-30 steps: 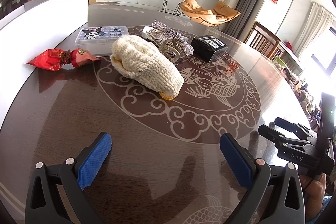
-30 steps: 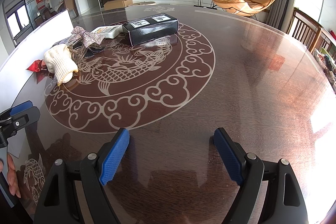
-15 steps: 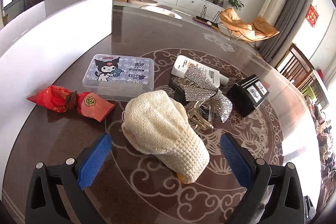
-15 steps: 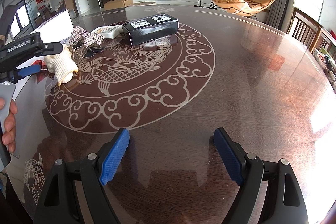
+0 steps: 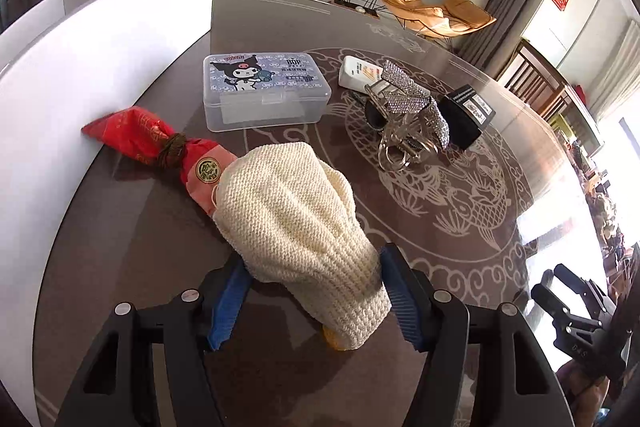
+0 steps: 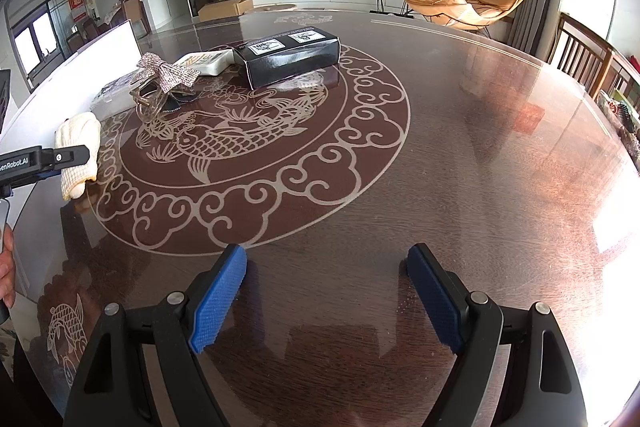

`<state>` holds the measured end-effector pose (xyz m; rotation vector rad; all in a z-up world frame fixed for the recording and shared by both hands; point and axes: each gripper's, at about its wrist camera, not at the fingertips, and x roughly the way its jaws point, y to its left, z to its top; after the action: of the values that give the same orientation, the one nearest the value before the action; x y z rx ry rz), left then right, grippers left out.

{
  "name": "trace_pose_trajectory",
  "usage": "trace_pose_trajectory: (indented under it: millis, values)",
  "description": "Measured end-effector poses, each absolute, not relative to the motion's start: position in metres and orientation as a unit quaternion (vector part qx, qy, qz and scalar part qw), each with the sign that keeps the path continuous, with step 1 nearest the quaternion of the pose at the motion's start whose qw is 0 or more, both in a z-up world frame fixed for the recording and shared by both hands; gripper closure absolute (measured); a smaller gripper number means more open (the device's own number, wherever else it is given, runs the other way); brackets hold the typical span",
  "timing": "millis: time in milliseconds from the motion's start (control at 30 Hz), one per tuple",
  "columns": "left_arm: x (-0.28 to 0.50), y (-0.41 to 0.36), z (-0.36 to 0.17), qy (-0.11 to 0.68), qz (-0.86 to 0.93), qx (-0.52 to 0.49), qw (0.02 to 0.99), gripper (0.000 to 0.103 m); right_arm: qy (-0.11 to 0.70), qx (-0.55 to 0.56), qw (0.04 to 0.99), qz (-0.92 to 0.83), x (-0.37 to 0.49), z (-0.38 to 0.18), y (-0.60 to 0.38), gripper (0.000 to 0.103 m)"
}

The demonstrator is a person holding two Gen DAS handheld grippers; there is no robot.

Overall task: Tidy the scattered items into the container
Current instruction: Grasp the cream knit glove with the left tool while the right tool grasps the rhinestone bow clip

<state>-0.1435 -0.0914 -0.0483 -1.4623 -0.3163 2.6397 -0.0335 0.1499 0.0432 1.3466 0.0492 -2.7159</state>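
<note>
A cream knit glove (image 5: 296, 211) lies on the dark patterned table (image 5: 120, 267), its cuff toward me. My left gripper (image 5: 316, 259) straddles the cuff end; its jaws are closing and both blue pads touch the glove's sides. The right wrist view shows the same gripper (image 6: 44, 159) beside the glove (image 6: 78, 143) at the far left. A red pouch (image 5: 140, 137) lies partly under the glove's far end. Behind it stands a clear plastic box (image 5: 264, 91) with a cartoon lid, shut. My right gripper (image 6: 326, 291) is open over bare table.
A rhinestone bow clip (image 5: 416, 107), a black box (image 5: 468, 115) and a white pack (image 5: 358, 71) sit near the table's middle. A tall white panel (image 5: 100, 47) borders the table on the left. Wooden chairs (image 6: 580, 55) stand at the far right edge.
My left gripper has moved forward over the table to the glove, and its jaws have narrowed round the cuff. The right gripper has stayed still.
</note>
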Motion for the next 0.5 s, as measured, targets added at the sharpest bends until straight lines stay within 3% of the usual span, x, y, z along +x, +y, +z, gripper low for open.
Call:
trace_pose_trajectory:
  millis: [167,300,500]
  values:
    - [-0.149,-0.090,-0.053,-0.097,0.877,-0.470,0.011,0.018,0.021,0.445,0.054,-0.894,-0.034,0.043,0.149,0.018]
    - [-0.155,-0.093,-0.056,-0.085,0.884,-0.460,-0.014,0.012,0.005,0.436,0.171,-0.884,-0.050,0.047,0.137,0.019]
    - [-0.166,-0.095,-0.057,-0.055,0.883,-0.466,0.010,0.011,0.131,0.358,0.294,-0.877,-0.116,0.090,0.049,0.019]
